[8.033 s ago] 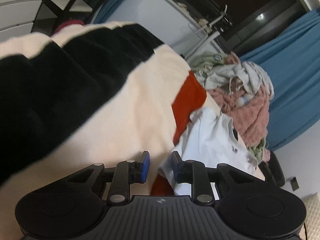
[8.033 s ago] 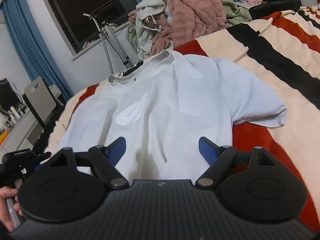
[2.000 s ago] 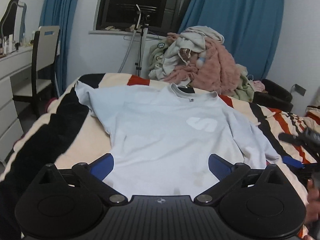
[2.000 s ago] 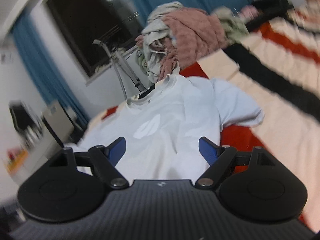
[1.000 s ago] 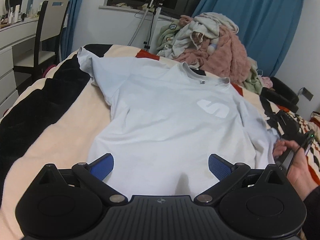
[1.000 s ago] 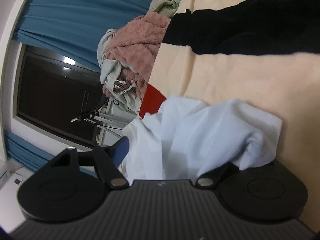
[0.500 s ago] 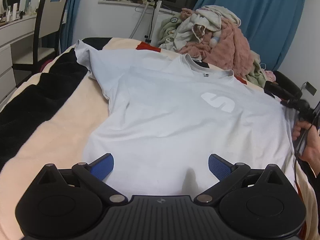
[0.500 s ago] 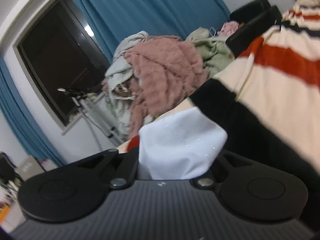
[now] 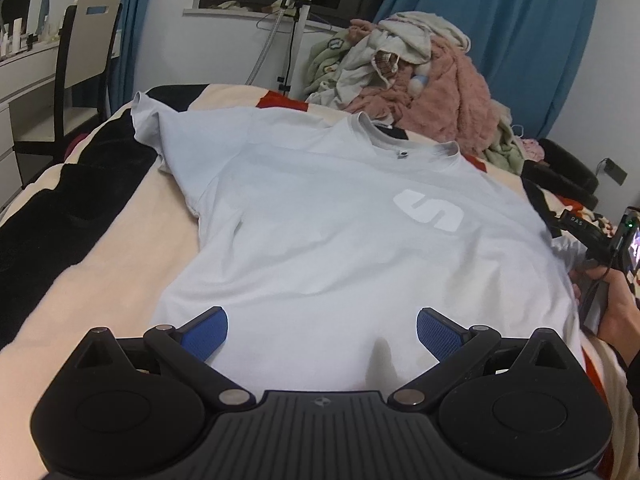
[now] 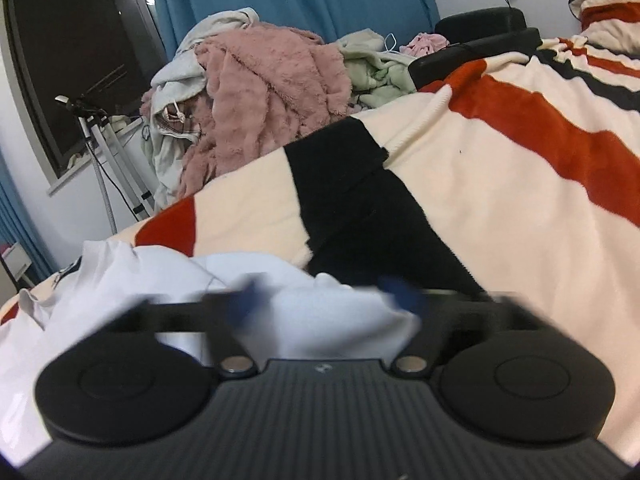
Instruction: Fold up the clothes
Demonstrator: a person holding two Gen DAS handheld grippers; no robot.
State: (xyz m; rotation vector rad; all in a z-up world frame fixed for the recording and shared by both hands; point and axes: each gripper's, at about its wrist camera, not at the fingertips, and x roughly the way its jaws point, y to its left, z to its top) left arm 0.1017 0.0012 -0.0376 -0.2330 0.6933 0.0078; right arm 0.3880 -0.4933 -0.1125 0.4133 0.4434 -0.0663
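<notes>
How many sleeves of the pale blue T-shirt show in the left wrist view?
2: one sleeve spread at far left on the striped blanket, the other sleeve at right by the person's hand, partly hidden.

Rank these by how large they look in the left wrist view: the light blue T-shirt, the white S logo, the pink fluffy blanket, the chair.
1. Light blue T-shirt, by far.
2. Pink fluffy blanket and chair: similar apparent size, both far off, so unranked.
3. White S logo, smallest.
</notes>
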